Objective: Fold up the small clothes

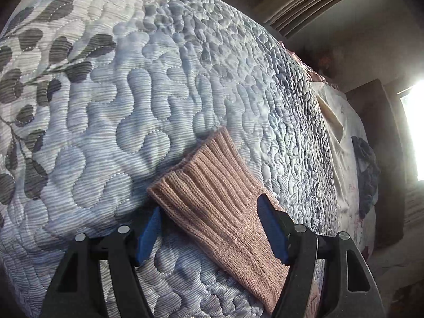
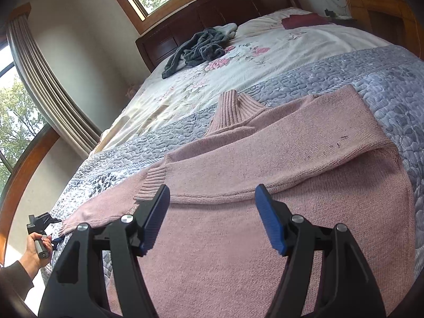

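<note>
While only a ribbed cuff (image 1: 212, 185) and a short run of sleeve are seen from the left wrist, the whole pink sweater (image 2: 265, 198) is shown from the right wrist, spread flat on the grey-blue quilt (image 2: 397, 84) of a bed. In that wider view a floral sheet (image 2: 212, 79), a dark garment (image 2: 196, 49) heaped near the headboard (image 2: 212, 13), and windows with a curtain (image 2: 47, 84) are also taken in; the left view is filled mostly by quilt (image 1: 132, 92), with a leaf print at its left edge.

The sweater's body is laid with its collar (image 2: 233, 106) toward the headboard. One sleeve is folded across the chest, its cuff (image 2: 151, 185) ending just beside the right tool's left finger. The other sleeve is stretched out long toward the bed's edge, where its cuff is met by the left gripper (image 2: 57, 239), held in a hand (image 2: 34, 254) with a dark sleeve at the wrist. From the left wrist this sleeve is seen running diagonally between the fingers, cuff end pointing up and away.

The left gripper (image 1: 212, 228) is held low over the quilt with its blue pads (image 1: 273, 230) spread wide on either side of the sleeve, nothing being clamped. The right gripper (image 2: 212, 217) is poised above the sweater's body, tilted toward the headboard, its pads (image 2: 270, 222) likewise held well apart and closed on nothing.
</note>
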A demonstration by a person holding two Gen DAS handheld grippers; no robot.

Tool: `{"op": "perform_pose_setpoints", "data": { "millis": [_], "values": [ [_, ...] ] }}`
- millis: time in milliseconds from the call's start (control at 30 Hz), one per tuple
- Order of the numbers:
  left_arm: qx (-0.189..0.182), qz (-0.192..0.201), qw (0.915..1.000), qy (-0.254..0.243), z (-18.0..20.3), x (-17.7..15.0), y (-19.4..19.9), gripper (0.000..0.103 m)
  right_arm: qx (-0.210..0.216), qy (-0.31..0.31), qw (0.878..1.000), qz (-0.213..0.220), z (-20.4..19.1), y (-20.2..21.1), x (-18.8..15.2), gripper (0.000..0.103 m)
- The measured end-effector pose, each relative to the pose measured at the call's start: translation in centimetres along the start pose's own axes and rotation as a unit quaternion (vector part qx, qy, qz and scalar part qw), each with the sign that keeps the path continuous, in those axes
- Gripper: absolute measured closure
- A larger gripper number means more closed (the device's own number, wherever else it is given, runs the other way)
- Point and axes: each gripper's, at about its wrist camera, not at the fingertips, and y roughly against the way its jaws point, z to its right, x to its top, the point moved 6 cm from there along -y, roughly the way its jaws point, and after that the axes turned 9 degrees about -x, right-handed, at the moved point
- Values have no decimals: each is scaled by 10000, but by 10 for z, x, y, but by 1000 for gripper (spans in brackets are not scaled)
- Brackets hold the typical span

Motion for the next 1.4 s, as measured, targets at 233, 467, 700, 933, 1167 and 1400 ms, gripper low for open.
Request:
{"op": "perform_pose_setpoints", "data": {
  "millis": [233,467,700,933,1167,1400],
  "values": [
    [-241,18,9994,-261,35,-5,18,92,188,-98,9993,-300,-8,8,-10,36],
    [-1585,-309,9606,-2260,233,-105,56,93,90,-167,9966,-800,-4,47,-14,36],
    [-2219,-1046,8950,-3724,366,-265,31,93,-36,-235,9971,-728,16,91,0,36],
    [-2050,-1945,8556,-4337,371,-396,-29,93,-269,-253,9965,-749,48,96,4,36],
    [-1806,-2420,8371,-4561,336,-468,-78,92,-266,-108,9949,-971,58,76,12,36],
    [-2169,-2488,8548,-4004,295,-473,-66,43,928,-661,9767,-1820,38,5,44,29]
  ]
}}
